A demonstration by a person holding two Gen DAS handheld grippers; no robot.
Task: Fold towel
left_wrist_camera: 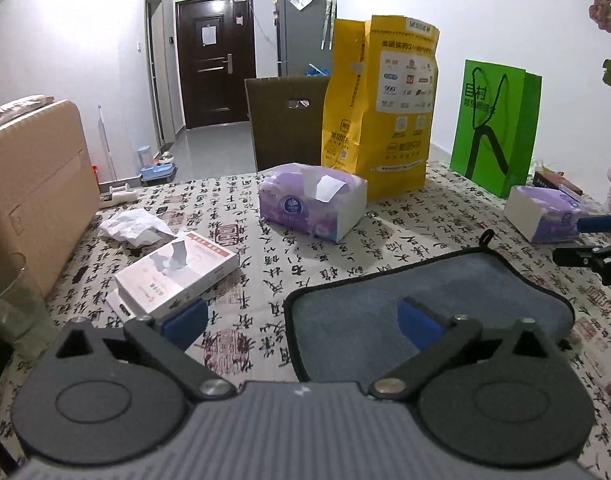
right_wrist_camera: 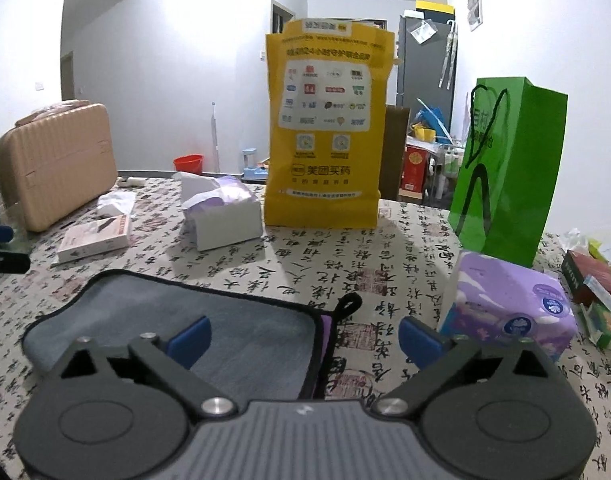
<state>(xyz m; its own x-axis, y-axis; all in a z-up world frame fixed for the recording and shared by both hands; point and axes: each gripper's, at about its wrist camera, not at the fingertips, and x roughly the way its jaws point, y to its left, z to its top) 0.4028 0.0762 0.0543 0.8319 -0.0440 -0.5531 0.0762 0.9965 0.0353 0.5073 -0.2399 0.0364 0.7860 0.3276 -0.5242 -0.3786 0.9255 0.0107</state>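
A grey towel (left_wrist_camera: 445,292) with black trim and a small hanging loop lies flat on the calligraphy-print tablecloth; it also shows in the right wrist view (right_wrist_camera: 185,320). My left gripper (left_wrist_camera: 303,326) is open above the towel's left near edge, one blue pad over the cloth, the other over the towel. My right gripper (right_wrist_camera: 305,336) is open above the towel's right edge, where a purple layer peeks out beneath. The right gripper's fingers also show in the left wrist view (left_wrist_camera: 593,240). Neither gripper holds anything.
A purple tissue pack (left_wrist_camera: 311,206), a yellow paper bag (left_wrist_camera: 381,108), a green bag (left_wrist_camera: 495,128), a second tissue pack (right_wrist_camera: 509,308), a white box (left_wrist_camera: 177,274), crumpled paper (left_wrist_camera: 133,226), a tan case (left_wrist_camera: 29,196) and a glass (left_wrist_camera: 13,300) stand around.
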